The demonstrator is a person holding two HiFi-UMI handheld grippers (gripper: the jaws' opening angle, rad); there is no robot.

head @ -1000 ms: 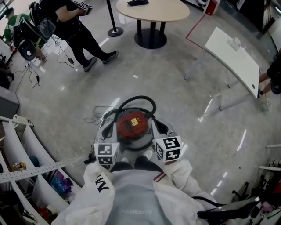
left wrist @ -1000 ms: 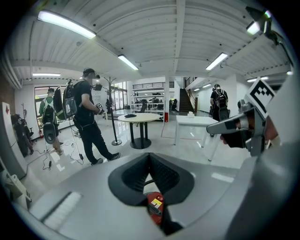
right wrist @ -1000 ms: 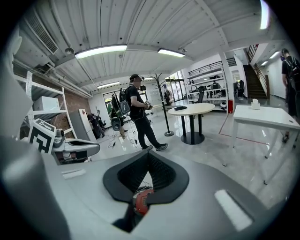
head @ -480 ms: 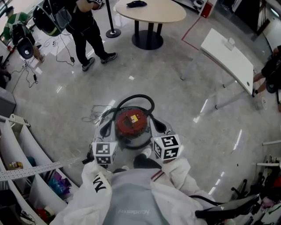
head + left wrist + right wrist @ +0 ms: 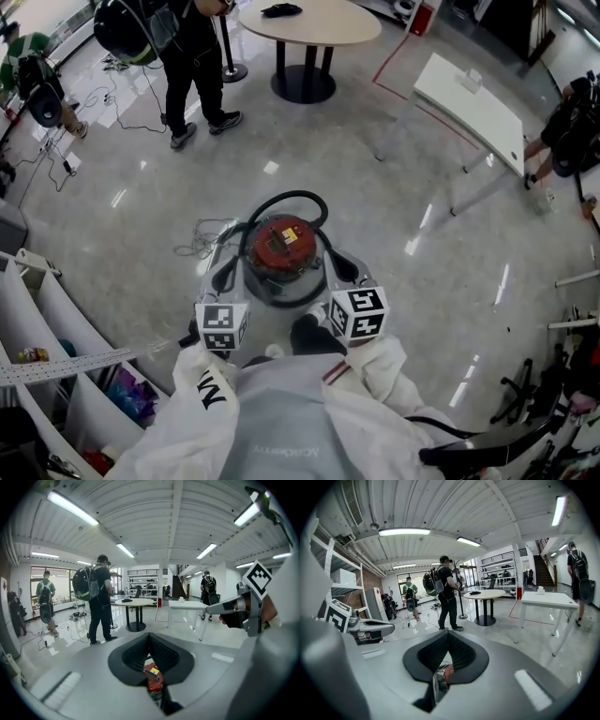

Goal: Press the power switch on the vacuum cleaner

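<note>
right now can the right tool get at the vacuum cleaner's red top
Probably yes: the right tool, jaws together, is held close by the vacuum cleaner, nothing between them. The switch itself is too small to tell.

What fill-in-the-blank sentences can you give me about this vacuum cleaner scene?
The vacuum cleaner stands on the ___.
Its top is coloured ___.
The left gripper and the right gripper both have their jaws ___.
Missing words: floor, red, shut.

Floor (image 5: 422, 159) glossy, reflective. Vacuum cleaner (image 5: 281, 246) lid red plastic, drum shiny metal. Round table (image 5: 323, 23) top matt wood.
</note>
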